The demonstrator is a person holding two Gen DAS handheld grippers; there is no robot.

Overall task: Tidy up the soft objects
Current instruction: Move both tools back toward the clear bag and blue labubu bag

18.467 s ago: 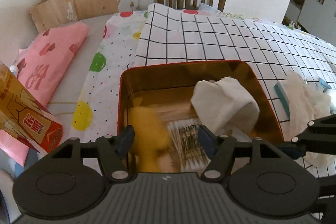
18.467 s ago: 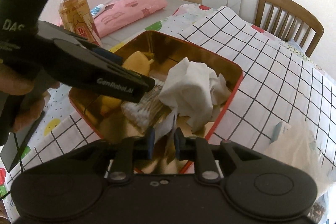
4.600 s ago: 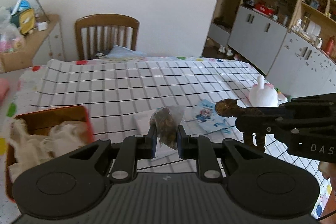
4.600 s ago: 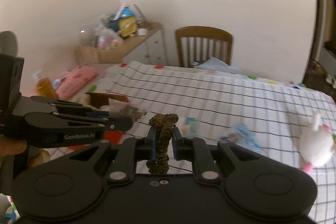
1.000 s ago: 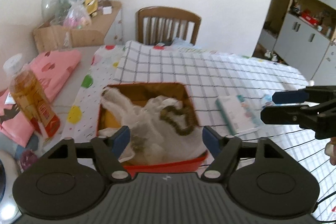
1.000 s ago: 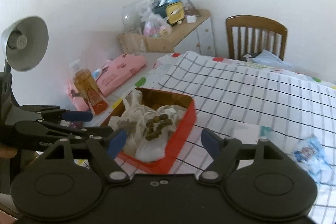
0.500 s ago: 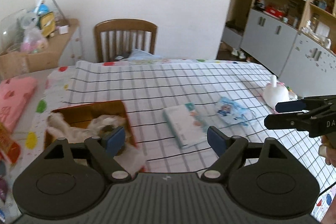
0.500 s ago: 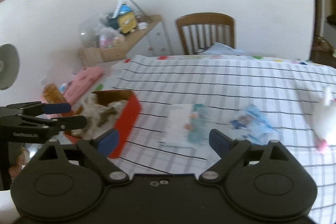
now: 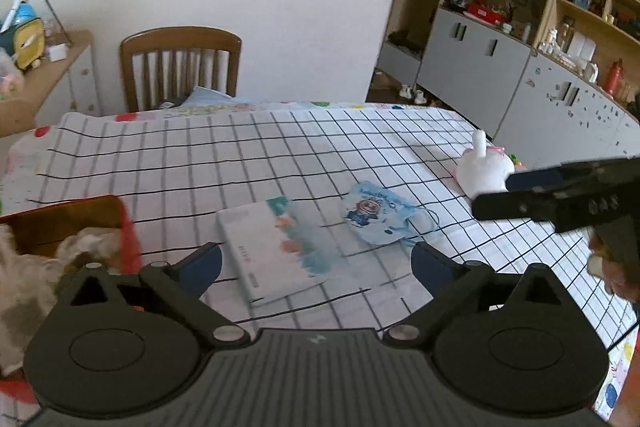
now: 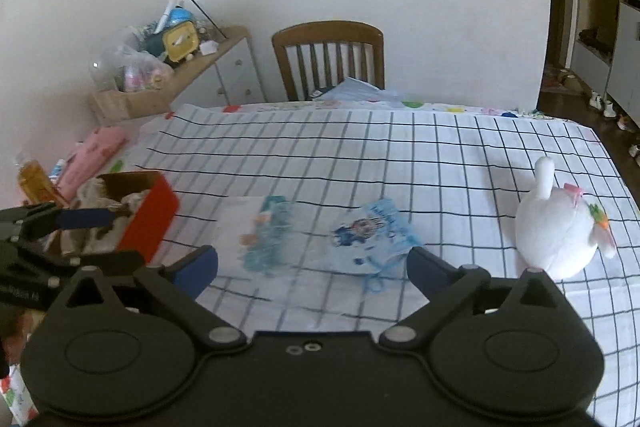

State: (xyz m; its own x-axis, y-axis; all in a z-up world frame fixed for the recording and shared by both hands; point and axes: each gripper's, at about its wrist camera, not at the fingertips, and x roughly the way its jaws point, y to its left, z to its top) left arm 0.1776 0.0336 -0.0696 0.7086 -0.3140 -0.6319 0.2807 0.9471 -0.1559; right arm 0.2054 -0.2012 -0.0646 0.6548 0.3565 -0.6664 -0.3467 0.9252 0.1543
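left hand-held gripper [image 9: 316, 263] at the bottom of its own frame, jaws spread wide and opening, nothing between the blue pads, nothing touched. just past them on the checked cloth of the bench [image 9: 240, 155], a flat white tissue pack [image 9: 276, 247] in the lower middle, and right of it, just beside, a small blue-printed face mask [image 9: 376, 213]. red tin [image 9: 128, 235] at the lower left edge, stuffed with pale crumpled cloths [image 9: 24, 267]. white plush toy [image 9: 482, 167] at the right, well apart from the tin, near the bench's far corner. wooden chair [image 9: 180, 63] beyond the far edge, upper left.

right hand-held gripper [image 10: 312, 265] likewise gaping and opening, empty, touching nothing; seen from the left view as a dark bar at the right edge, a hand [image 9: 616, 275] below it. in the right view, tissue pack and mask blurred in the centre, plush toy at the right, tin at the left.
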